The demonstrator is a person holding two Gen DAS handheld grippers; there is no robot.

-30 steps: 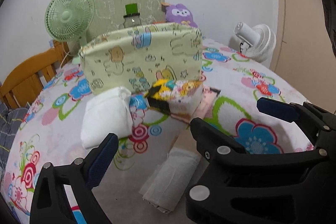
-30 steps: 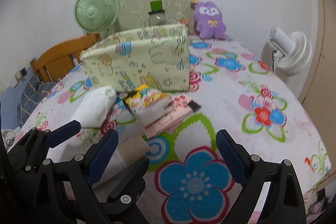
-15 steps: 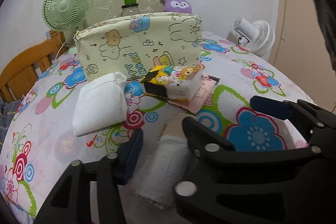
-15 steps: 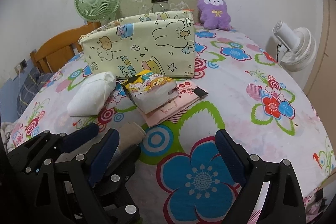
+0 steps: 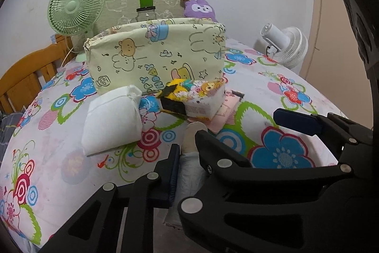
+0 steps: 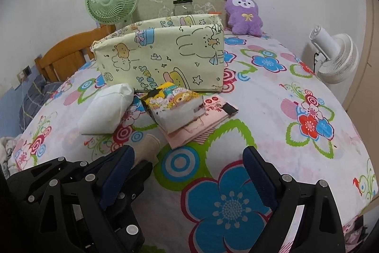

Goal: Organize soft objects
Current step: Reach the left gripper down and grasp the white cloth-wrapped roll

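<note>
A rolled white and beige cloth [image 5: 190,134] lies on the flowered bedspread [image 5: 279,155] at the near edge. My left gripper [image 5: 188,154] has its jaws closing on this roll, and both pads press its sides. In the right wrist view the roll's beige end [image 6: 148,146] pokes out beside the left gripper. My right gripper [image 6: 189,170] stands open over a blue flower print, with nothing between its fingers. Farther back lie a white cloth pouch [image 5: 111,120], a cartoon-print tissue pack [image 5: 196,98] on a pink packet [image 6: 201,127], and a yellow fabric bin [image 5: 156,56].
A purple plush [image 6: 244,13], a glass jar with a green lid [image 6: 182,4] and a green fan [image 6: 111,0] stand along the back wall. A white fan [image 6: 336,58] is at the right, a wooden chair back [image 6: 66,53] at the left. The bed drops off near me.
The left jaws have come in from wide open and now clamp the rolled cloth. The right gripper has stayed open and in place.
</note>
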